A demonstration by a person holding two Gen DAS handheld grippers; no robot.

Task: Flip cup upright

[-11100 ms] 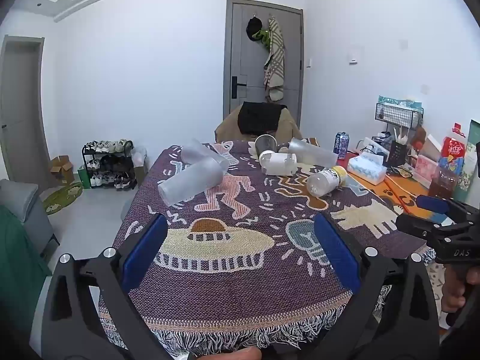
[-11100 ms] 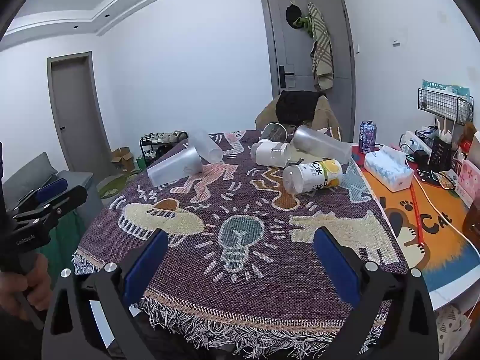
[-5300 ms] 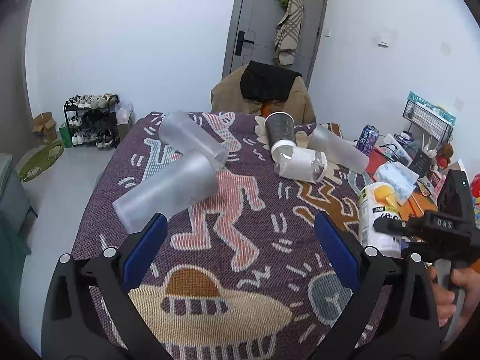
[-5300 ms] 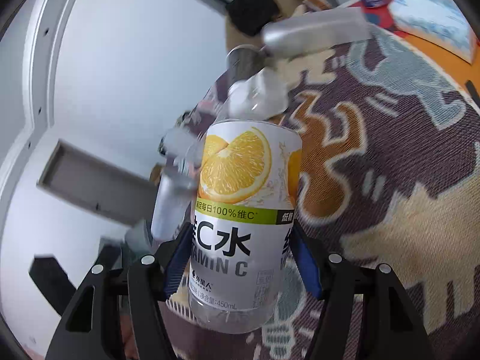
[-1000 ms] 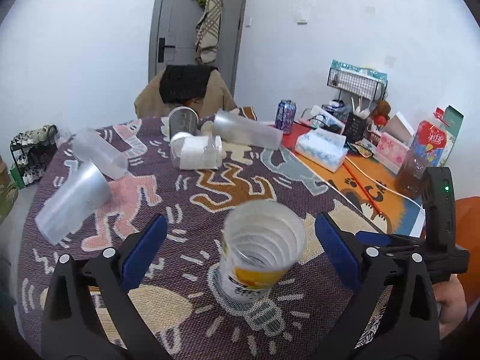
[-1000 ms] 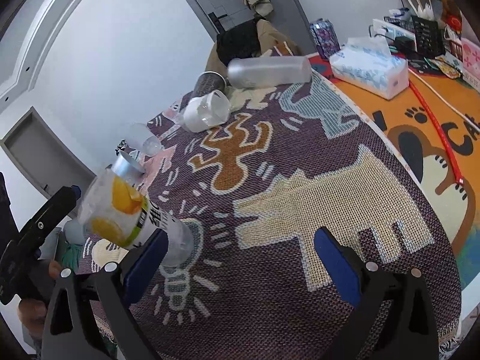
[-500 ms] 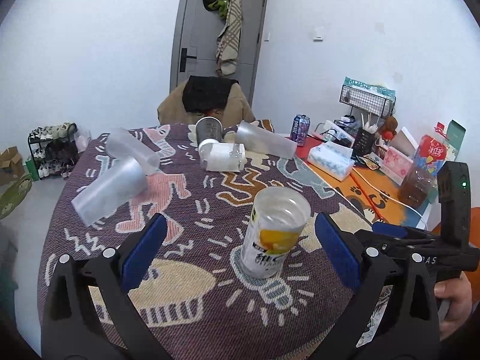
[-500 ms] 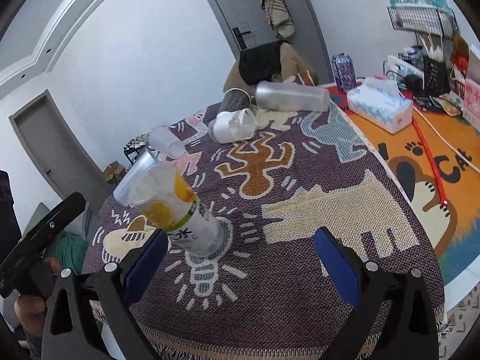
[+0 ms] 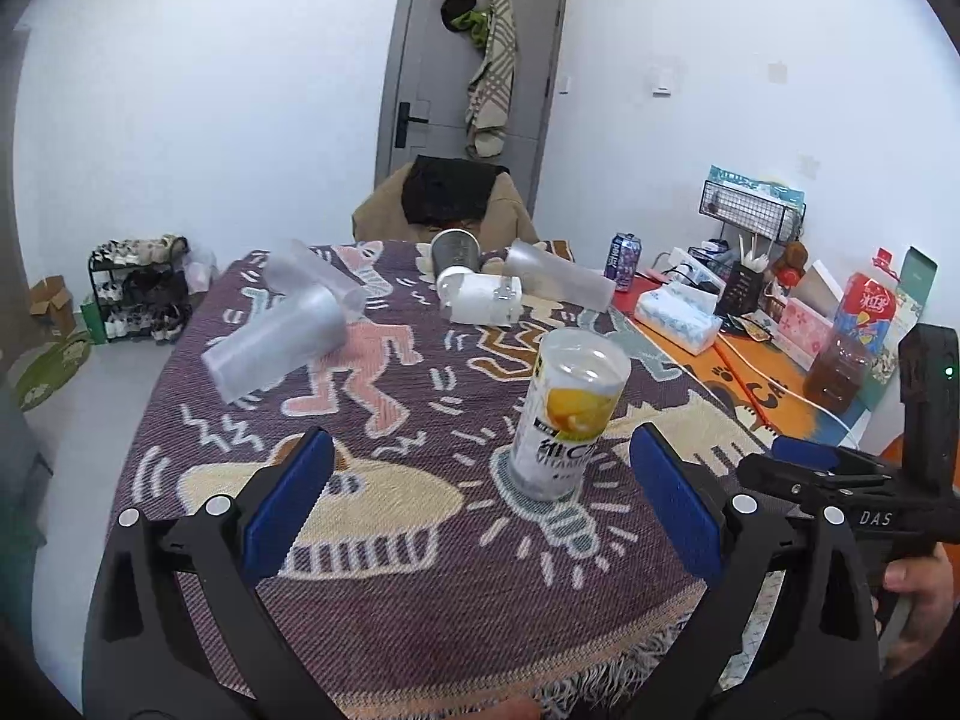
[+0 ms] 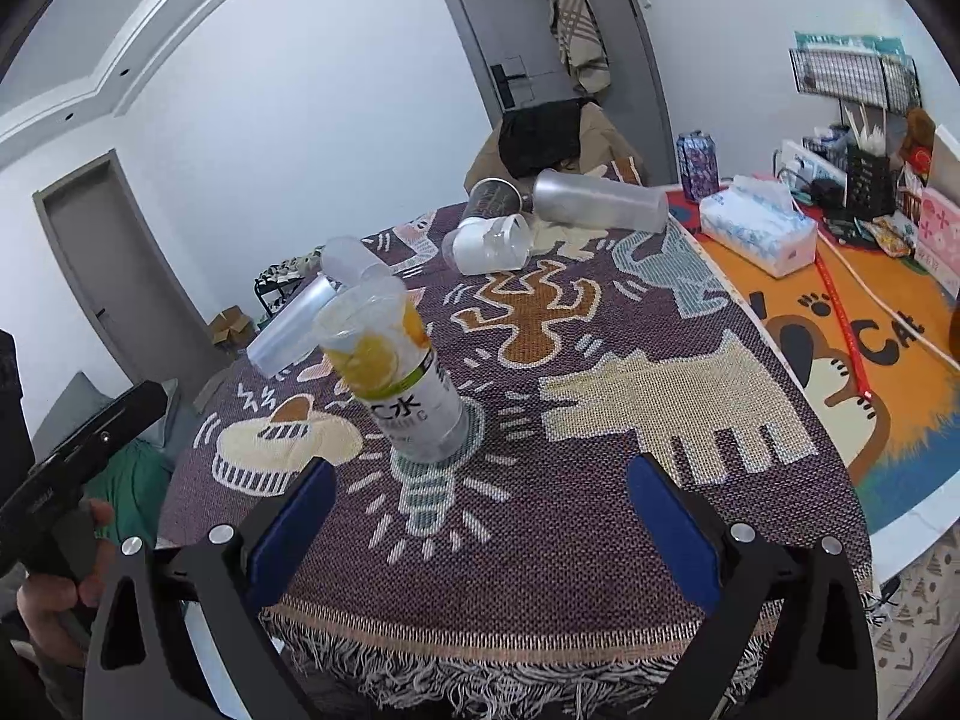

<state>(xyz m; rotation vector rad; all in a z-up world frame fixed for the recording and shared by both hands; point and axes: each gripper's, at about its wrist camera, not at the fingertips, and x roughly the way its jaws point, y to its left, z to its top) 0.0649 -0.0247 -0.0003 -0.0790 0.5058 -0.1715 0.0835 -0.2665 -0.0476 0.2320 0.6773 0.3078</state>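
Note:
A clear cup with an orange-fruit label [image 9: 567,414] stands upright, mouth up, on the light-bulb figure of the patterned tablecloth [image 9: 420,588]; it also shows in the right wrist view [image 10: 396,378]. My left gripper [image 9: 480,504] is open and empty, just in front of the cup. My right gripper [image 10: 480,531] is open and empty, near the table's front edge, with the cup ahead to its left. The right gripper's body shows at the right of the left wrist view [image 9: 840,480].
Several other cups lie on their sides farther back: two frosted ones [image 9: 276,342] at the left, a white one [image 9: 477,297], a metal one [image 9: 455,251] and a long frosted one [image 9: 558,282]. A tissue box [image 9: 675,315], a can [image 9: 622,253] and clutter sit on the orange mat at the right.
Both grippers have drawn back from the upright cup toward the table's front edge. The cup stays standing where it was.

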